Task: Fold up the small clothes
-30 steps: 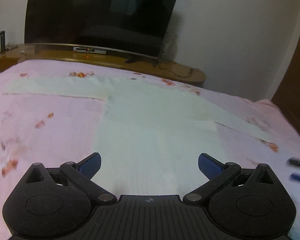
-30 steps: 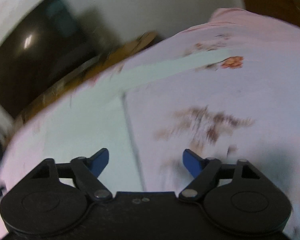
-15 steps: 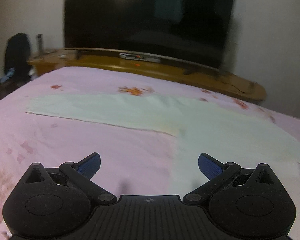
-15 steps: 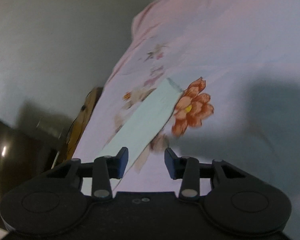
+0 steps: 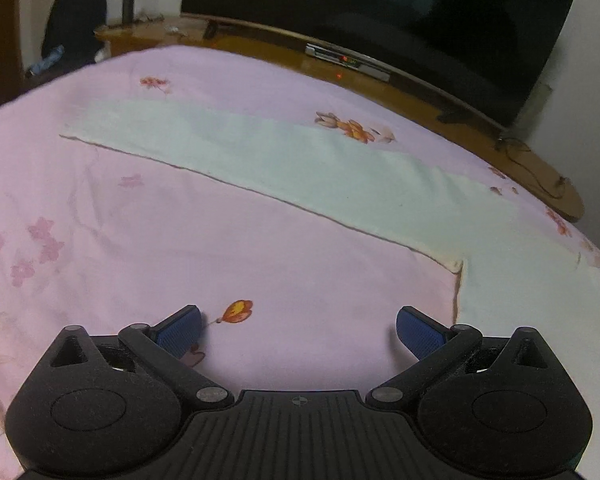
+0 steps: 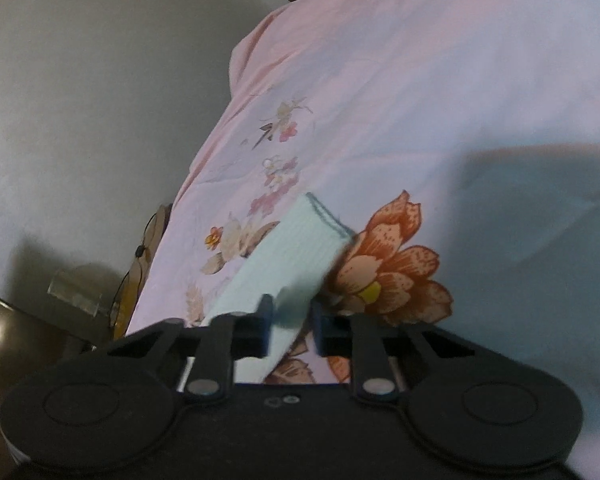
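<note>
Gripping the right sleeve cuff (image 6: 312, 236) in the just-closing right gripper (image 6: 290, 320), left gripper (image 5: 298, 330) open over bedsheet (image 5: 260, 260); next, probably folding sleeve inward.

Pale mint garment (image 5: 284, 160) on pink, orange-flowered bedsheet (image 5: 180, 240).

A garment (image 5: 300, 168) lies flat on the bed (image 5: 180, 248), television (image 5: 380, 8) behind.

My left gripper (image 5: 298, 330): matte black housing, ribbed centre plate with a small crosshair mark, two round caps, silver pivot pins, blue textured pads (image 5: 179, 330). My right gripper (image 6: 289, 326): same black build, smooth plate, two small round markings.
</note>
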Motion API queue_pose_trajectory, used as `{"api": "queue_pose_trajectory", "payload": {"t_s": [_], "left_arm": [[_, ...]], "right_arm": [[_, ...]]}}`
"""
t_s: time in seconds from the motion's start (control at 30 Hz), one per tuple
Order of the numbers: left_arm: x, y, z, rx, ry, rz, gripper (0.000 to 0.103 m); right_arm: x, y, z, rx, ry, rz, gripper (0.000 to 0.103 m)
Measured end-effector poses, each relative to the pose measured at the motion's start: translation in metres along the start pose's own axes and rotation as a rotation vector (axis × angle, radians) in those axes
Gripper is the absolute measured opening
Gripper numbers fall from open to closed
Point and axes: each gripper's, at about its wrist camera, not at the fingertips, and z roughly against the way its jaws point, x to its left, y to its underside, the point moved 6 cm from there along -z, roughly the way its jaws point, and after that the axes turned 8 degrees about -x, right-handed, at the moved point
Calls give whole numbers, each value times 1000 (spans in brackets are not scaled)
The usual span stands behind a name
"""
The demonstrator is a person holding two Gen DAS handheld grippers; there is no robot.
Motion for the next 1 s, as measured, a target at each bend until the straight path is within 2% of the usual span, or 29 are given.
{"api": "queue_pose_trajectory", "payload": {"t_s": [0.1,0.17,0.23,0.33,0.43,0.47,0.5,0.53,0.67,0.8,0.93,0.97,1.0], "left_arm": [[0,-3,3,-24,2,-37,103],[0,-4,8,-48,-10,-69,103],[4,-7,11,-55,-11,-82,103],[11,-7,18,-57,5,-75,103],[17,-4,25,-65,28,-67,103],[19,-4,28,-71,29,-72,92],[19,-3,30,-68,28,-77,75],[20,-2,31,-61,26,-80,73],[29,-2,38,-72,8,-74,73],[33,-1,40,-59,6,-74,73],[22,-5,43,-61,79,-68,73],[15,-7,43,-62,104,-67,73],[7,-10,43,-62,127,-69,73]], "right_arm": [[2,-2,-1,-5,13,14,4],[14,-1,4,-31,10,76,4],[39,3,8,-46,-9,176,4],[92,17,14,-57,-83,334,4],[151,46,20,-31,-187,463,4],[171,60,21,-14,-218,510,4],[193,81,22,11,-260,563,4],[210,99,23,29,-294,608,4],[263,190,26,144,-414,754,4],[295,281,31,276,-514,839,4],[301,359,30,382,-531,946,6],[300,374,27,411,-523,971,10],[296,388,24,466,-517,990,22]]}}
